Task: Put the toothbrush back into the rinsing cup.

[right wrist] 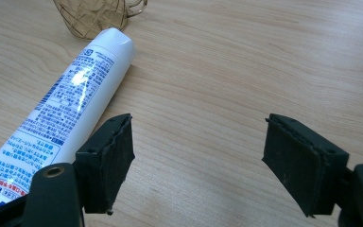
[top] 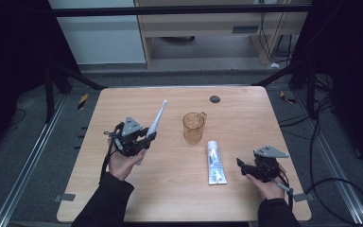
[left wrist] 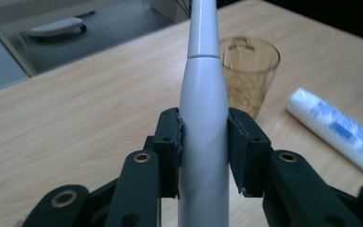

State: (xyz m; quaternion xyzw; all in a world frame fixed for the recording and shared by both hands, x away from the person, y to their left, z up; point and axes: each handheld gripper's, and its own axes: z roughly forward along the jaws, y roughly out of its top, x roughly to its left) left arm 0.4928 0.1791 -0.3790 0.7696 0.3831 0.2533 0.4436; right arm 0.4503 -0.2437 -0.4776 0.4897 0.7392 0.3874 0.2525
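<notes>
— While we are working across from the left, we are clamping the left hand-held gripper [top: 147, 137] on the white electric toothbrush [top: 155, 124], pads pressing its thick handle from both sides. The brush is hanging clear of the tabletop [top: 123, 109], tilted, with its slim neck pointing up and away toward the far edge.

— Are we holding it in the right place?

— We are thinking so. The handle [left wrist: 203, 142] looks hard, smooth and glossy, so it is likely slippery; the widest part of the body is giving the pads the most to bite on. The narrow neck looks far less sturdy, and we are judging it a poor place to squeeze.

— Moving right, what are we passing?

— An amber see-through cup [top: 193, 126] is standing upright near the middle of the tabletop, well apart from the brush tip. It looks light and easy to tip over, so we are wanting to come in from above rather than brush its rim.

— And beyond it?

— A white toothpaste tube [top: 215, 162] is lying flat just in front of the cup. It looks soft and would dent under a hard pinch. The right hand-held gripper [top: 246, 166] is hovering just beside it, jaws spread wide with nothing between them.
</notes>
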